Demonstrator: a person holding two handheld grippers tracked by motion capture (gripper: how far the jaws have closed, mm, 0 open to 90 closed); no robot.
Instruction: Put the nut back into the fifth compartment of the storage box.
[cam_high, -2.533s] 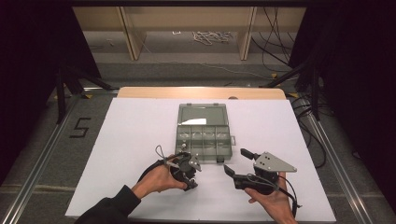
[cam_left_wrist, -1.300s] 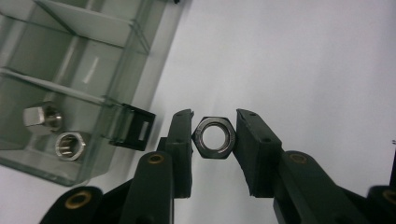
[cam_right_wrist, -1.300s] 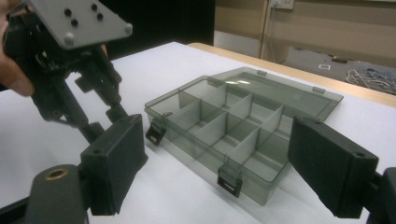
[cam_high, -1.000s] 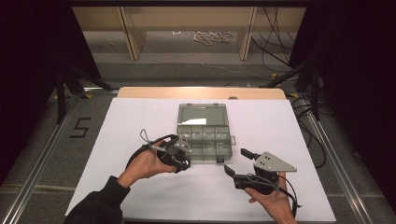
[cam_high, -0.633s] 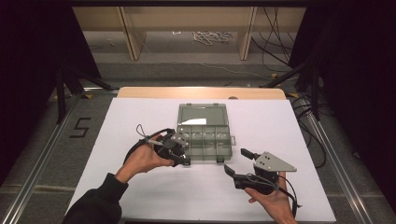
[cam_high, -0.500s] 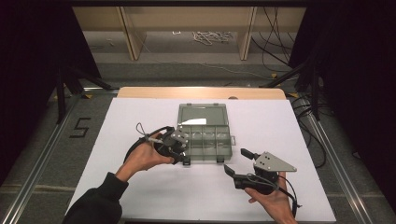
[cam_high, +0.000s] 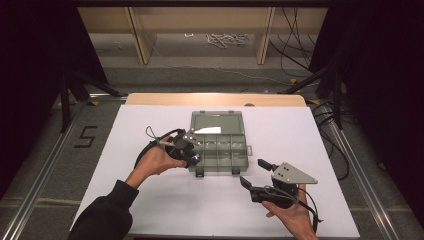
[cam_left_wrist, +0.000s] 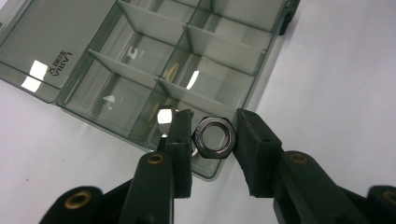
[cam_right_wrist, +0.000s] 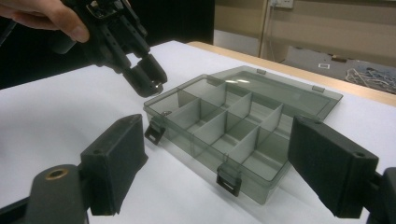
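My left gripper (cam_high: 192, 159) is shut on a dark hex nut (cam_left_wrist: 231, 140), its pads pressing two opposite flats. It hangs just above the front left corner of an open, smoky clear compartment box (cam_high: 218, 170) in the middle of the white table. In the left gripper view the nut sits over the box's corner compartment wall (cam_left_wrist: 205, 100). The right gripper view has the left gripper (cam_right_wrist: 147, 77) above that same corner of the box (cam_right_wrist: 243, 179). My right gripper (cam_high: 253, 173) rests open near the front right, with nothing between its jaws (cam_right_wrist: 222, 140).
The box's lid (cam_high: 216, 122) lies folded back flat toward the far side. Dividers split the tray into several compartments, and small pale bits lie in some (cam_left_wrist: 173, 70). White table surface (cam_high: 150, 210) surrounds the box; its wooden far edge (cam_high: 215, 99) lies beyond.
The left hand has moved away from the front of the table and toward the box, ending at its front left corner. The right hand has stayed in place.
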